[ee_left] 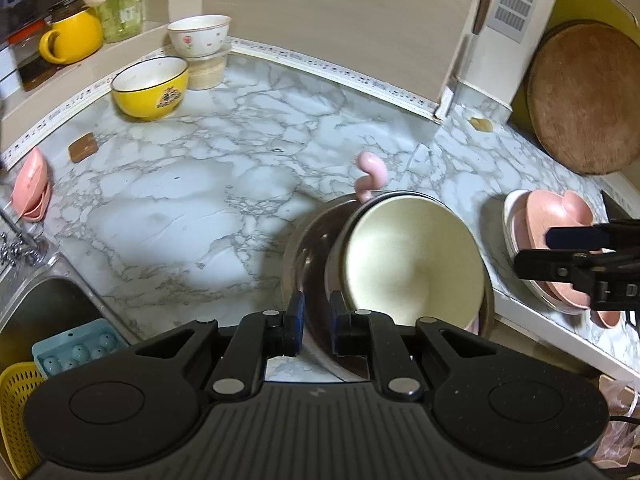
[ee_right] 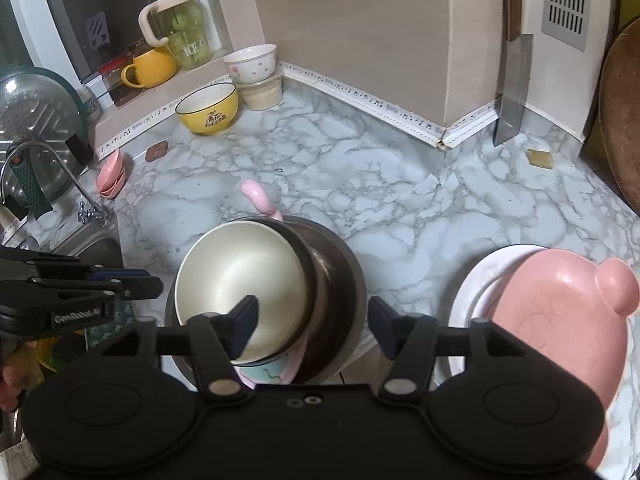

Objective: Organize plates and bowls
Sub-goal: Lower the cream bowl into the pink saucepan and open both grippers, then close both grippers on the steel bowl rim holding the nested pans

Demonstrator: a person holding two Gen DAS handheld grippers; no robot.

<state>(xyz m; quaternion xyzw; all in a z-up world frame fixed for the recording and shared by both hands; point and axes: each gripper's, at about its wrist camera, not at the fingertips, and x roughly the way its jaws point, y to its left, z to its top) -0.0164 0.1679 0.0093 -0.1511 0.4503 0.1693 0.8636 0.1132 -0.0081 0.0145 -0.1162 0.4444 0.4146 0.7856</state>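
A steel basin (ee_left: pixel 308 248) (ee_right: pixel 344 276) at the counter's front edge holds a tilted cream bowl (ee_left: pixel 412 256) (ee_right: pixel 240 288) and a pink dish with a curled handle (ee_left: pixel 370 172) (ee_right: pixel 256 196). My left gripper (ee_left: pixel 318 320) is shut on the basin's near rim; it also shows in the right wrist view (ee_right: pixel 132 284). My right gripper (ee_right: pixel 312 328) is open above the basin and bowl, holding nothing; it also shows in the left wrist view (ee_left: pixel 560 256). A pink bear-shaped plate (ee_right: pixel 560 320) (ee_left: pixel 560 216) lies on a white plate (ee_right: pixel 476 280) (ee_left: pixel 510 208) to the right.
A yellow bowl (ee_left: pixel 150 88) (ee_right: pixel 208 110), a floral white bowl (ee_left: pixel 200 34) (ee_right: pixel 251 63) on a lidded tub, and small pink dishes (ee_left: pixel 30 186) (ee_right: pixel 112 178) stand at the back left. The sink (ee_left: pixel 48 304) is left. A cleaver (ee_right: pixel 514 92) and a round wooden board (ee_left: pixel 584 96) lean at the right.
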